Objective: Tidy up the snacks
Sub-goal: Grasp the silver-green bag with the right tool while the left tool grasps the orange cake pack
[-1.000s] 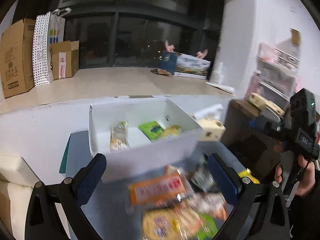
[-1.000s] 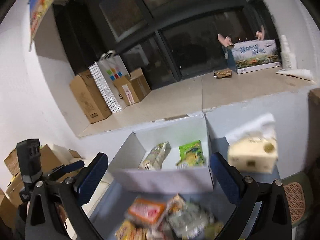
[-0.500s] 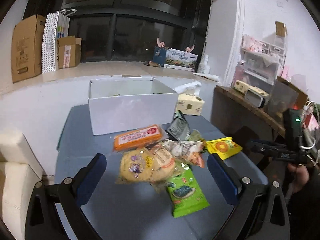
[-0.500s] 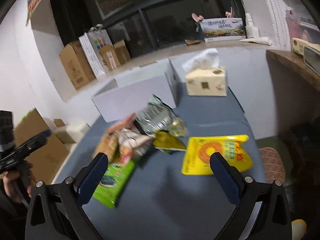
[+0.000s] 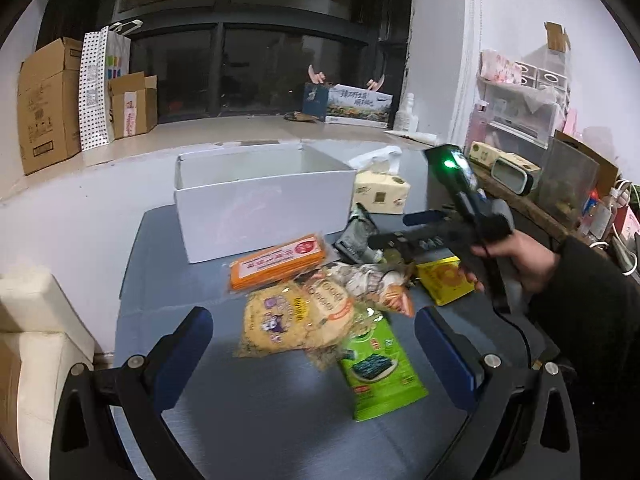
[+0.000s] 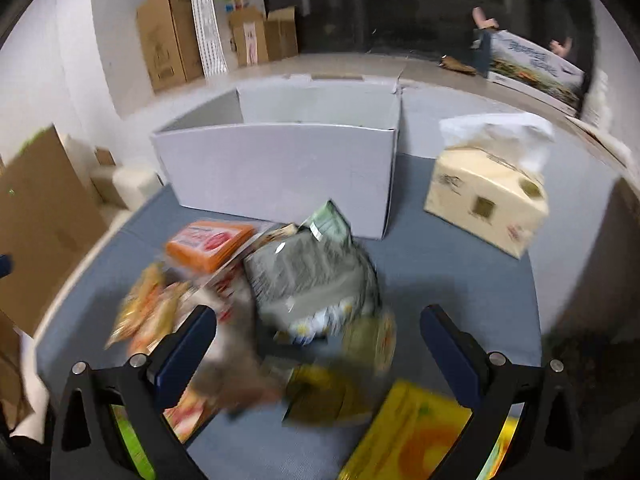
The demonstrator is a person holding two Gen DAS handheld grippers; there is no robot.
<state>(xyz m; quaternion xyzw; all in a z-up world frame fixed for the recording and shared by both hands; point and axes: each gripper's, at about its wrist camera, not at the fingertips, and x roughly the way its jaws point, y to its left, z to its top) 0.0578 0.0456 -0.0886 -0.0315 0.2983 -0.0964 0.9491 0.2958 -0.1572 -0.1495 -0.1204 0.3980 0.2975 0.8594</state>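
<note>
"What was going on?"

"Both tongs were wide and held nothing. The left gripper (image 5: 314, 338) hung over the round yellow cookie bag (image 5: 294, 320). The right gripper (image 6: 318, 338) had dropped much closer to the grey bag (image 6: 312, 276) than half a second before."

"And the next step?"

"I'd guess pinch one bag and carry it to the white box (image 5: 260, 204) behind the pile."

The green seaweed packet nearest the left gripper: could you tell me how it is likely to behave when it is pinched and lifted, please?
The green seaweed packet lies flat and thin on the blue table, so it is probably light. It looks like glossy film, so it may flex and slip between the fingers. Its top edge is tucked under the round cracker bags, which a lift may disturb.
</note>
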